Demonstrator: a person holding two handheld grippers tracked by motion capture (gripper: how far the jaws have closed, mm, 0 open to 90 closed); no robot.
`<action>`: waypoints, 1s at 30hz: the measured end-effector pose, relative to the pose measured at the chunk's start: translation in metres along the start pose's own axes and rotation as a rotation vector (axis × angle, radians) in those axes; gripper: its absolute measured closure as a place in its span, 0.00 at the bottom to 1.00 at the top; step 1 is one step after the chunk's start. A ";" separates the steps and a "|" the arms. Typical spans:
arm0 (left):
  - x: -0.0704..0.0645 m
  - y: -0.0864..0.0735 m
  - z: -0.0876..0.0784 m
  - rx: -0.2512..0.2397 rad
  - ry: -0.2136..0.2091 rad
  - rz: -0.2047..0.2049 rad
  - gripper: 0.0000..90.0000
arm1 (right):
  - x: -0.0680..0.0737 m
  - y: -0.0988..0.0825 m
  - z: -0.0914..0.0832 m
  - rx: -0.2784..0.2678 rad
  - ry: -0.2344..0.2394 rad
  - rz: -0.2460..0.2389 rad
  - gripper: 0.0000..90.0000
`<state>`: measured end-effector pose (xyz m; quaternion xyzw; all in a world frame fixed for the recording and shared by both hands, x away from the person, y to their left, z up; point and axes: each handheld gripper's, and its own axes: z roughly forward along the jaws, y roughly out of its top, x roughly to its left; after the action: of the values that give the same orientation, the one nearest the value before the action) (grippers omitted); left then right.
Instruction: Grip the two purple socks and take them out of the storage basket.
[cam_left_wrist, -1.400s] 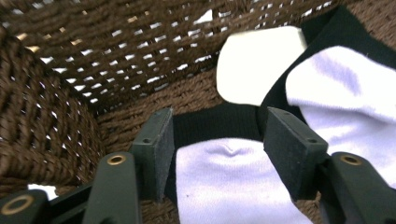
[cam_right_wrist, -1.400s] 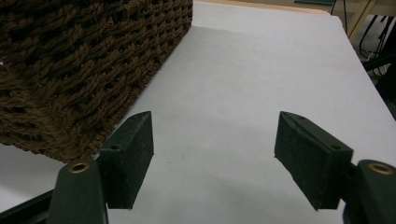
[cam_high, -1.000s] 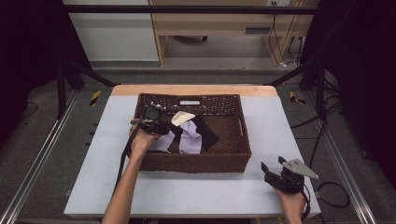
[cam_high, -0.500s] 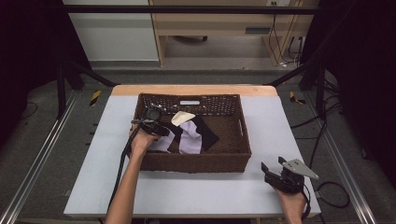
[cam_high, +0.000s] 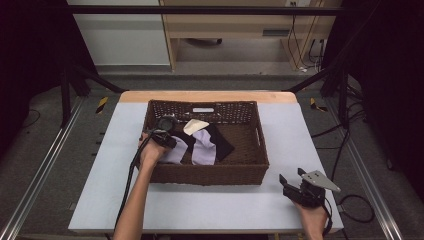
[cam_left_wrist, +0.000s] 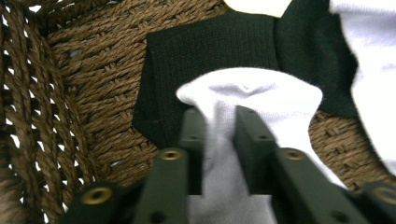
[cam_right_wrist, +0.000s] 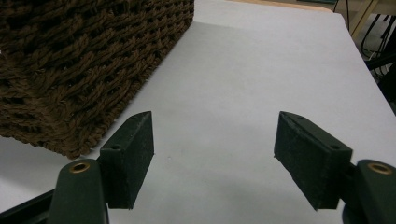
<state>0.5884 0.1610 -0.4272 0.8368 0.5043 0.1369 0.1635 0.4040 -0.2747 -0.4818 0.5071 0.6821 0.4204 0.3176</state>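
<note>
A brown wicker basket (cam_high: 252, 167) stands mid-table and holds a few socks. My left gripper (cam_high: 170, 140) reaches in over the basket's left rim. In the left gripper view it (cam_left_wrist: 218, 119) is shut on a white sock (cam_left_wrist: 261, 91), whose fabric is pinched between the jaws. That sock lies on a black sock (cam_left_wrist: 210, 46). A second white sock (cam_high: 203, 147), a black sock (cam_high: 220, 142) and a cream piece (cam_high: 195, 125) lie beside it. My right gripper (cam_high: 291, 179) rests open on the table right of the basket, nothing between its fingers (cam_right_wrist: 133, 154).
The basket's woven corner (cam_right_wrist: 84, 70) sits just left of the right gripper. White tabletop (cam_high: 210, 207) runs along the front and both sides of the basket. Metal frame rails (cam_high: 45, 165) flank the table. A cable (cam_high: 127, 185) trails along the left forearm.
The left hand and gripper shifted slightly inside the basket's left side, staying on the white sock. The right gripper has not moved.
</note>
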 end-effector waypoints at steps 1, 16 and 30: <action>0.000 0.000 0.000 0.000 0.000 0.000 0.92 | 0.000 0.000 0.000 0.000 0.000 0.000 0.32; 0.000 -0.007 -0.027 -0.288 -0.069 -0.019 0.96 | -0.001 0.000 -0.001 -0.004 -0.004 0.003 0.33; 0.004 -0.015 -0.058 -0.595 -0.096 -0.075 0.96 | -0.003 0.000 -0.001 -0.009 -0.008 0.010 0.36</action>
<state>0.5555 0.1789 -0.3808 0.7386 0.4642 0.2328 0.4300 0.4037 -0.2775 -0.4809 0.5106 0.6764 0.4231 0.3204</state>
